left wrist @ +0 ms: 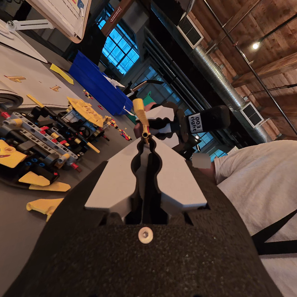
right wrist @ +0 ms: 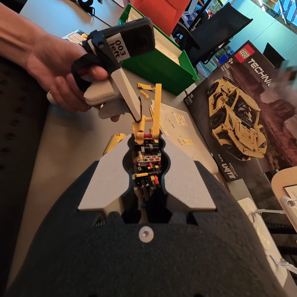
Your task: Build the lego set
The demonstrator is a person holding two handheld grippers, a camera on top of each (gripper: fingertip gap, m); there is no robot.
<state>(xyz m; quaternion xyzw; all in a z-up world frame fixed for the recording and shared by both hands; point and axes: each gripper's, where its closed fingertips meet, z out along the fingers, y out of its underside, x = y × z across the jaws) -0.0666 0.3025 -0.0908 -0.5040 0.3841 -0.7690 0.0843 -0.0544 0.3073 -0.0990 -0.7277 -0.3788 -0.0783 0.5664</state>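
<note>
L gripper (left wrist: 145,141) pinched nearly shut at the tips on 1 yellow sub-assembly (right wrist: 141,127), held up off the desk (right wrist: 67,144). R gripper (right wrist: 146,136) closed part-way on the same piece from the other side, w/ wide gap between the fingers filled by the piece. Both grippers on it at once, tips almost touching. 1 hand (right wrist: 64,72) wrapped round the L gripper's handle.

Sub-assembly parts counted: 1 long yellow beam (right wrist: 157,109) standing up, 1 red pin (right wrist: 147,135) across the bottom, 1 chunky yellow connector at the L gripper's tip.

On the desk, below and to the left in the L wrist view: 1 part-built car chassis (left wrist: 48,136), grey, black and yellow, w/ red and blue pins. Same chassis seen thru the R gripper's gap. 1 loose yellow panel (left wrist: 43,206) just beside the L gripper body. Small bits scattered (left wrist: 123,133) near 1 blue bin (left wrist: 96,86).

R wrist view: 1 green bin (right wrist: 160,67), 2 small yellow pieces (right wrist: 144,87) just in front of it, 1 yellow panel (right wrist: 115,139) beside the R gripper's finger, 1 open instruction booklet (right wrist: 178,128), 1 set box (right wrist: 241,112) w/ yellow car pic, leaning at right.
</note>
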